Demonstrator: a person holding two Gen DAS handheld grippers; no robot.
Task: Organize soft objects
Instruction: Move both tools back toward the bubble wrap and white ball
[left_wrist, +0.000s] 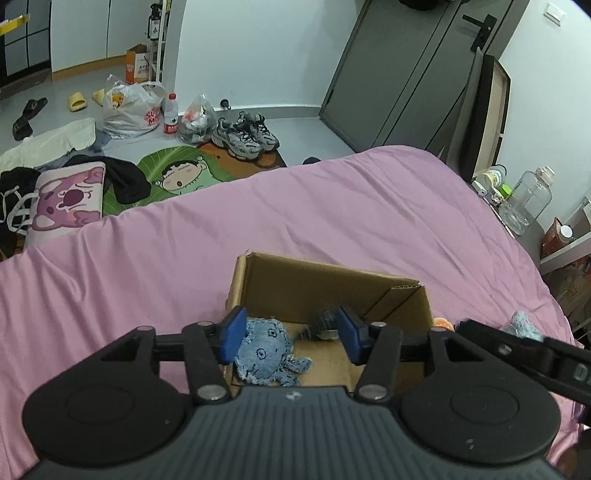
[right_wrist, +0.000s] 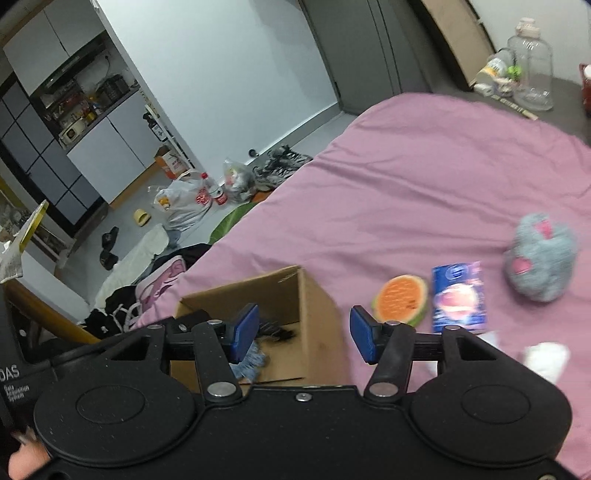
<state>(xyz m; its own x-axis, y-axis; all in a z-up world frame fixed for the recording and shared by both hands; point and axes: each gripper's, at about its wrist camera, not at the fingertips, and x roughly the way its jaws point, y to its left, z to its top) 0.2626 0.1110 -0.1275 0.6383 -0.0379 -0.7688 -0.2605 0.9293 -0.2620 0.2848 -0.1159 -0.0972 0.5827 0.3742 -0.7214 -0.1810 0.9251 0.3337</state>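
An open cardboard box (left_wrist: 325, 280) stands on the pink bed sheet (left_wrist: 258, 214). A blue denim octopus toy (left_wrist: 264, 352) lies inside it. My left gripper (left_wrist: 291, 338) is open and empty just above the box, with the toy between its blue pads. My right gripper (right_wrist: 303, 338) is open and empty over the box's right wall (right_wrist: 317, 310); the toy's edge (right_wrist: 251, 363) shows inside. On the sheet to the right lie a watermelon-slice plush (right_wrist: 400, 299), a blue packet (right_wrist: 458, 297) and a grey fluffy plush (right_wrist: 541, 256).
White soft items (right_wrist: 546, 360) lie near the right gripper. A bedside surface holds a clear plastic jug (right_wrist: 532, 64) and small bottles. The floor beyond the bed holds sneakers (left_wrist: 245, 134), plastic bags (left_wrist: 129, 109), slippers, clothes and a green cartoon mat (left_wrist: 173, 177).
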